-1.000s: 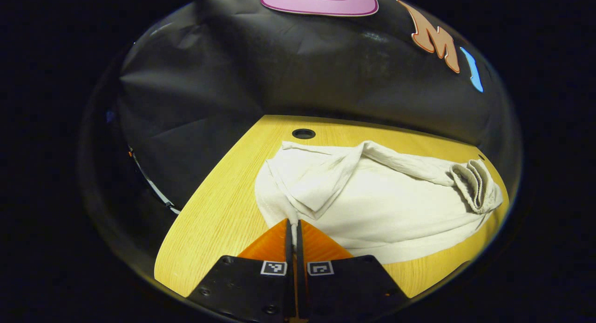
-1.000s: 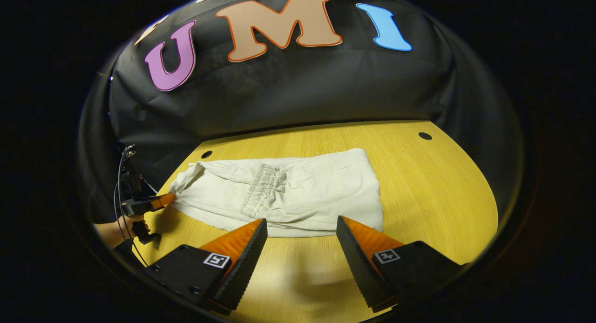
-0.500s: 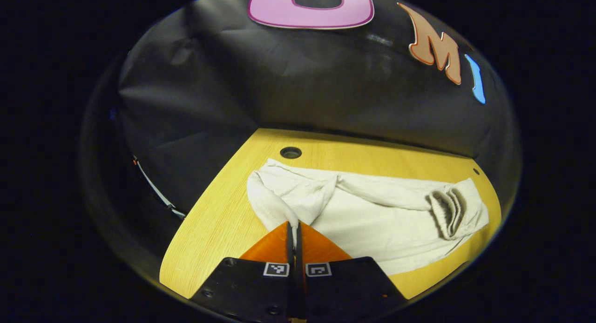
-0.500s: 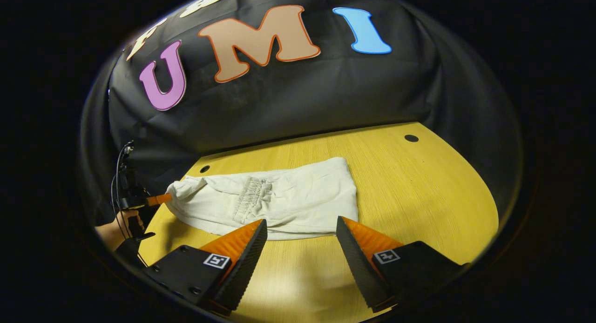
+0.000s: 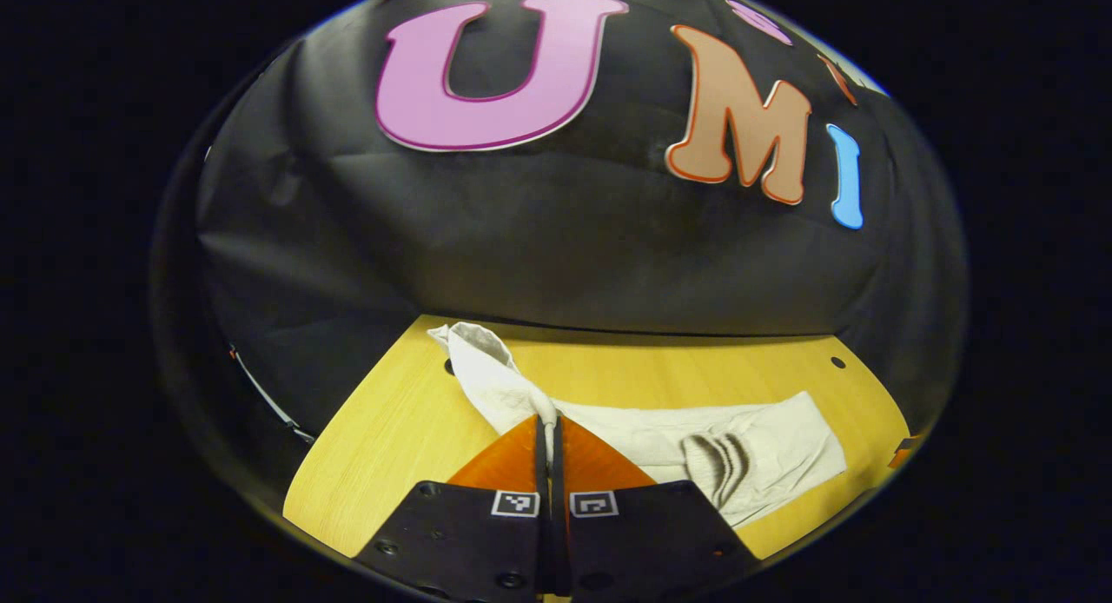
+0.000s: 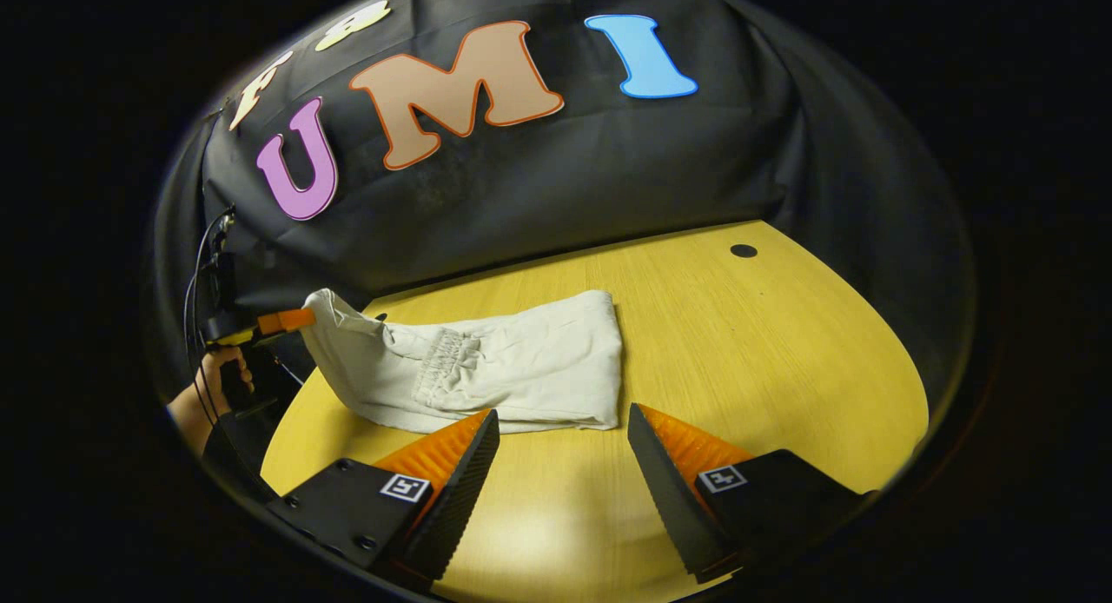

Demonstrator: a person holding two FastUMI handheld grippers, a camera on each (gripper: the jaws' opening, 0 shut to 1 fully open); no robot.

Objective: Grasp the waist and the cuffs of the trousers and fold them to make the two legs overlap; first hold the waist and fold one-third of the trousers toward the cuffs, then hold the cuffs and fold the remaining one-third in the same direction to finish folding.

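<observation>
Cream trousers (image 6: 512,368) lie partly folded on the yellow wooden table (image 6: 764,360), their gathered elastic waist (image 6: 443,360) resting on top near the middle. My left gripper (image 5: 547,422) is shut on the cuff end (image 5: 486,368) and holds it lifted off the table. In the right gripper view that left gripper (image 6: 282,321) hangs at the far left in a person's hand (image 6: 208,377), with the cloth rising to it. My right gripper (image 6: 560,416) stands open just in front of the trousers' near edge, holding nothing.
The table has round cable holes at the back (image 6: 743,250) (image 5: 837,361). The black cloth wall (image 6: 556,177) closes the far side. Bare tabletop stretches to the right of the trousers (image 6: 782,342) and in front of them.
My left gripper has risen with the cuff end, pulling that part of the trousers up off the table. The right gripper has stayed open and drawn back a little.
</observation>
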